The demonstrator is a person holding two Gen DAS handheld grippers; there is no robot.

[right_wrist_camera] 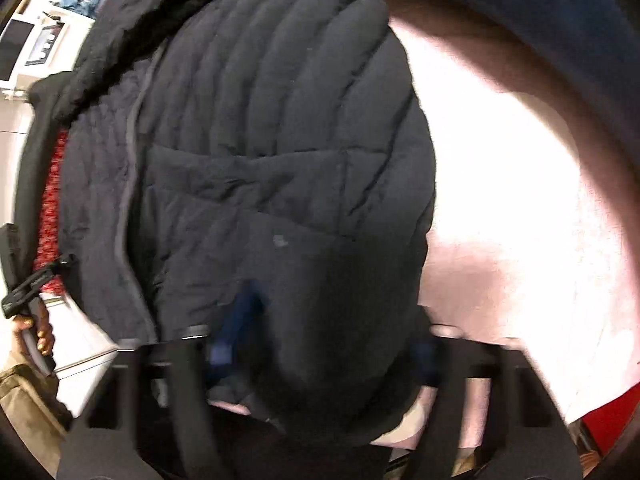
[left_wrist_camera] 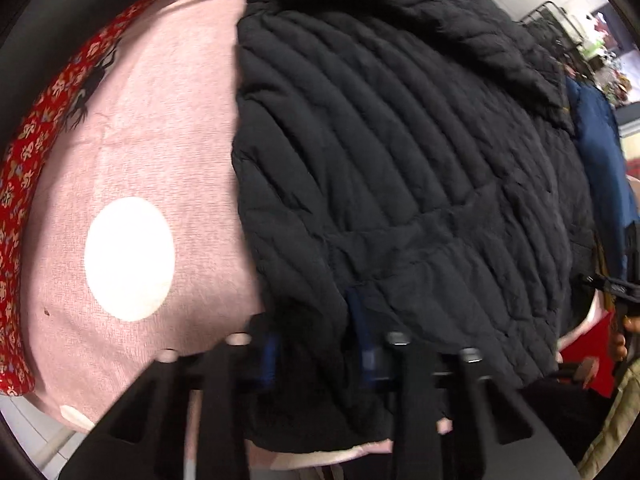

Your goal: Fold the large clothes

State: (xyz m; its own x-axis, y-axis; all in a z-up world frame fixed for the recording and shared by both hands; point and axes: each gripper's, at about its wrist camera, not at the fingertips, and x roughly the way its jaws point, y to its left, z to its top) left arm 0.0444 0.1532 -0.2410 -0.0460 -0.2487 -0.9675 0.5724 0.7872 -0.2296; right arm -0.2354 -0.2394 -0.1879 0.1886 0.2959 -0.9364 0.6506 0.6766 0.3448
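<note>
A black quilted puffer jacket [left_wrist_camera: 400, 152] lies spread on a pink sheet with white dots [left_wrist_camera: 152, 152]. My left gripper [left_wrist_camera: 320, 344] is at the jacket's near hem; its blue-padded fingers [left_wrist_camera: 366, 344] stand apart with hem fabric bunched between them. In the right wrist view the same jacket [right_wrist_camera: 260, 140] fills the middle, its zipper running down the left side. My right gripper [right_wrist_camera: 324, 348] is at the near hem, fingers [right_wrist_camera: 236, 328] apart with a fold of the jacket lying between and over them. The right gripper also shows at the left wrist view's right edge [left_wrist_camera: 616, 292].
A red floral cloth [left_wrist_camera: 36, 152] runs along the sheet's left edge. A blue garment [left_wrist_camera: 600, 128] lies beyond the jacket on the right. A dark rack [left_wrist_camera: 556, 16] and clutter stand in the background. White furniture [right_wrist_camera: 24, 48] is at the far left.
</note>
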